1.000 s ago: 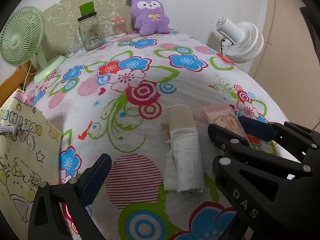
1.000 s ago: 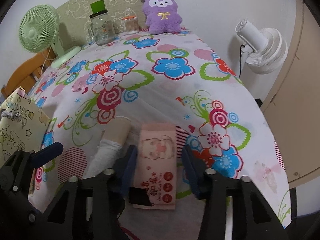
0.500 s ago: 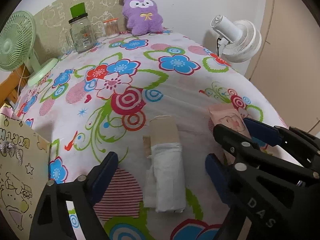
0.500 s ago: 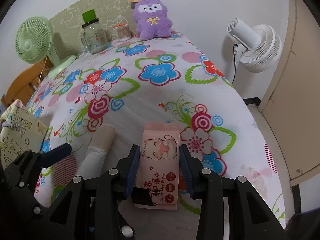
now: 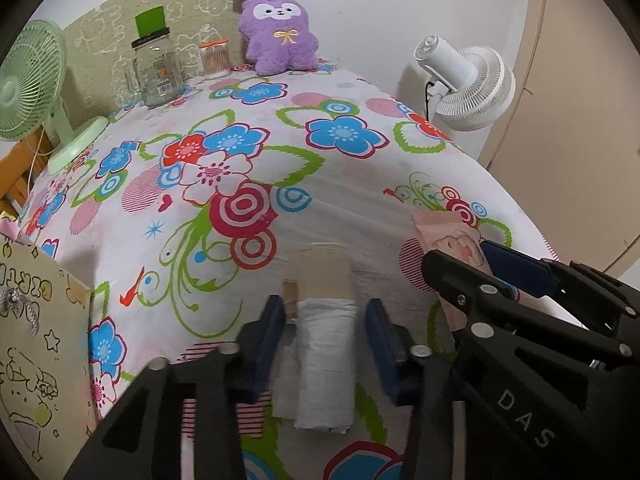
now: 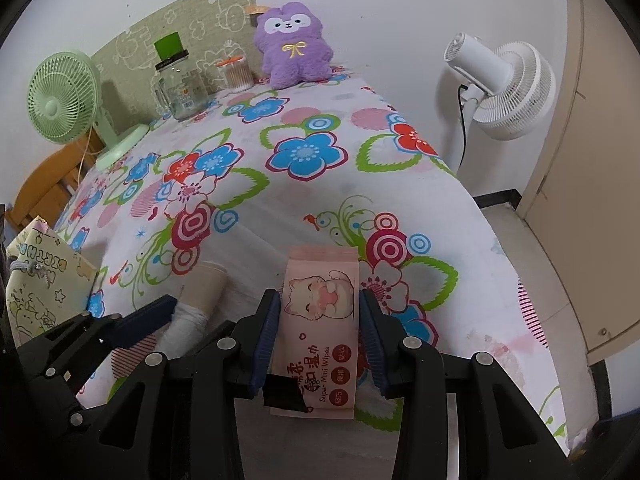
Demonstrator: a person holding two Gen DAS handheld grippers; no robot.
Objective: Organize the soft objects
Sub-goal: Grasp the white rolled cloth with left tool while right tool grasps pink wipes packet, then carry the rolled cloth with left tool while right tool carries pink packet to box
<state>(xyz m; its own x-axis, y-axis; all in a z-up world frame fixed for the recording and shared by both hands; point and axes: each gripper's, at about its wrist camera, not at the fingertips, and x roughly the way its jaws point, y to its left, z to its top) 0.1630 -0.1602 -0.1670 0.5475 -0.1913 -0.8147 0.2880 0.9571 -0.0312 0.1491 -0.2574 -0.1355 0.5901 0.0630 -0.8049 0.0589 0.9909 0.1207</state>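
around white roll [image 5: 326, 360], narrower left claw [image 5: 326, 346]

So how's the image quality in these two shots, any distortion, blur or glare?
Left wrist view: strong fisheye bending of the floral tablecloth, dark corner vignette, even soft light, roll of white bags sharp. Right wrist view: same bulge, white fan slightly bright against the wall, wipes pack print legible, no glare.

L gripper [image 5: 325, 344] jaws just narrowed round roll [image 5: 326, 360], maybe touching.
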